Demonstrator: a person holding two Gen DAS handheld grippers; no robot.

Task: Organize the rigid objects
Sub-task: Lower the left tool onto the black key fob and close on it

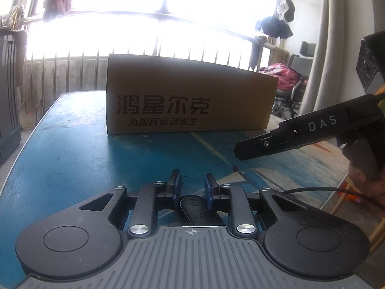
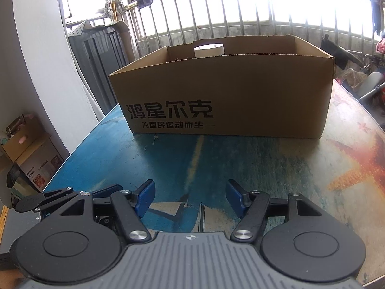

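Left claw [image 1: 192,183]: pads drawn close together and, as far as the left wrist view shows, clamped on a small black object [image 1: 195,210] that sits low between them, near their roots; its outline is mostly hidden by the linkage, so I cannot name it further. Right claw [image 2: 190,192]: pads well apart, nothing between them, hovering over the blue desk [image 2: 168,159]; in the left wrist view it comes in from about 3 o'clock. Cardboard box [image 1: 192,96] stands on the desk at 12 o'clock from both claws, open on top, printed side facing us. A white cylinder [image 2: 208,49] already shows above its rim at the back. Judgement: step in hand is the carry of the black object to the box. The grip sits deep and the object is barely visible, so check it is seated squarely before lifting. Raise the claw clear above the near wall before heading toward 12 o'clock; the wall is tall relative to the present low pose. Release only once over the interior, clear of the white cylinder. Keep the right claw off to 3 o'clock, out of the path.
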